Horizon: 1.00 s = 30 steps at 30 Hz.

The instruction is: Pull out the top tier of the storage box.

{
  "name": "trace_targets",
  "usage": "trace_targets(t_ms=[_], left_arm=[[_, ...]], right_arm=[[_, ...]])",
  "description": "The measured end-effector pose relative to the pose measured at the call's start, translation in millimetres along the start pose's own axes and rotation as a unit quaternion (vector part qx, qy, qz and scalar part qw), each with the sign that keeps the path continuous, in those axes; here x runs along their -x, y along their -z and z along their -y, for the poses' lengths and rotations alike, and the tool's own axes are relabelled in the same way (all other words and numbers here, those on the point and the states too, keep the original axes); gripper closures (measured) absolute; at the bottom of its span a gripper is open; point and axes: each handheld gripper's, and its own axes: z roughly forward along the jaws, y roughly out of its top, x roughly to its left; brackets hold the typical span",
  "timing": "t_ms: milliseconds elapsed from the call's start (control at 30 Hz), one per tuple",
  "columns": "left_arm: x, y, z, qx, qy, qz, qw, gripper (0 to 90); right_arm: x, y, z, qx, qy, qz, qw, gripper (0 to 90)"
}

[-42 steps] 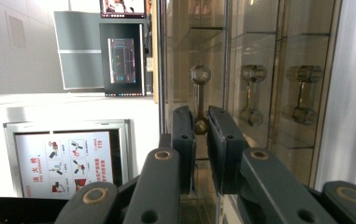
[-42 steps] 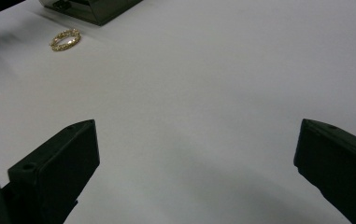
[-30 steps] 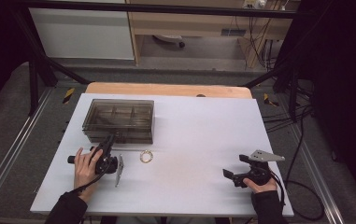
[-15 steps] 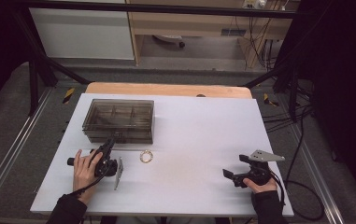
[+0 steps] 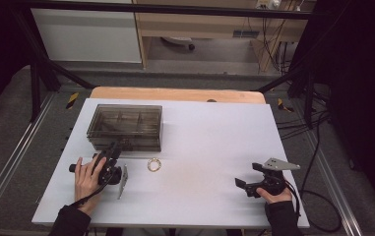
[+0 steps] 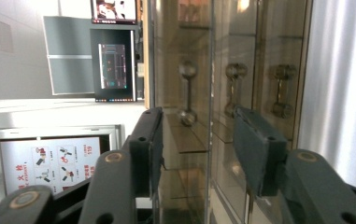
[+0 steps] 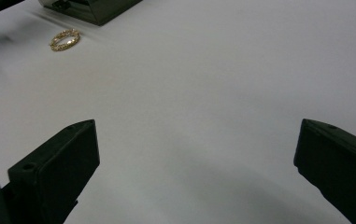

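White worktop (image 5: pixel 214 147) is carrying a smoked plastic box (image 5: pixel 125 127) at ten o'clock; left hand-held gripper (image 5: pixel 110 156) has just been opening at its stiff, slippery front edge, right hand-held gripper (image 5: pixel 250 185) is gaping empty

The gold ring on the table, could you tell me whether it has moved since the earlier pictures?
No. The ring lies where it did, just in front of the box's right corner.

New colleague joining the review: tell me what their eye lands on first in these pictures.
First the smoky see-through box with compartments, at the rear left of the white table. The left gripper points at its front; its jaws have just been opening and stand apart around one of the knobbed handles. Next, the small gold ring lying alone before the box, and the right gripper wide open at the near right.
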Motion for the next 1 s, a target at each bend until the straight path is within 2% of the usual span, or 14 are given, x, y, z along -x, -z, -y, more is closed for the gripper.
trace_targets(t_ms=[300,500,700,1000], left_arm=[[-0.7,-9.8,4.4,-0.009,-0.004,-0.005,0.9999,48.1],[-0.3,-14.4,5.7,-0.01,-0.006,-0.009,0.9999,50.1],[-2.2,-14.3,7.4,-0.007,-0.006,-0.017,0.9998,58.7],[-2.1,-14.1,7.4,-0.007,-0.008,-0.017,0.9998,59.7]], right_arm=[[-0.3,-0.3,0.1,-0.001,0.0,0.0,1.0,0.8],[-0.2,-0.3,0.1,-0.001,-0.002,0.0,1.0,0.8],[-0.3,-0.4,0.1,-0.001,-0.001,-0.001,1.0,0.8],[-0.1,-0.3,0.0,-0.001,-0.002,-0.001,1.0,0.8]])
